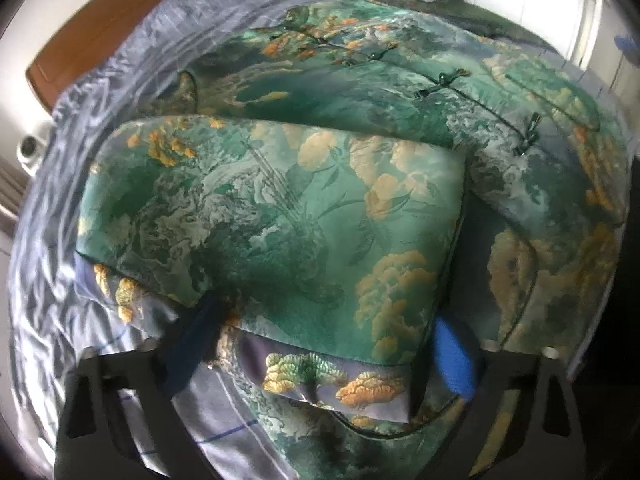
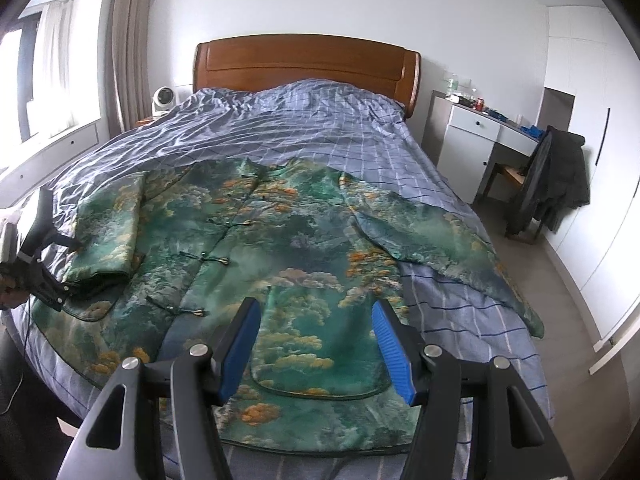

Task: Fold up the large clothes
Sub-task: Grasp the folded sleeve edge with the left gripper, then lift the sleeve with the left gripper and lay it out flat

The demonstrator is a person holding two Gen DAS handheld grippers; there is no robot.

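A green jacket (image 2: 288, 240) with orange cloud print and knot buttons lies flat, front up, on the bed (image 2: 320, 132). Its left sleeve (image 2: 108, 224) is folded back over itself; its right sleeve (image 2: 448, 248) lies spread out to the right. In the left wrist view that folded sleeve (image 1: 280, 216) fills the frame. My left gripper (image 1: 324, 348) straddles its near cuff end, one finger on each side, and I see no pad pressing. The same left gripper (image 2: 72, 272) shows at the bed's left edge. My right gripper (image 2: 316, 308) hovers open over the jacket's lower front, holding nothing.
The blue checked duvet (image 2: 280, 120) covers the whole bed up to a wooden headboard (image 2: 308, 60). A small white fan (image 2: 162, 100) stands at the back left. A white desk (image 2: 476, 128) and a chair with a dark coat (image 2: 556, 180) stand to the right.
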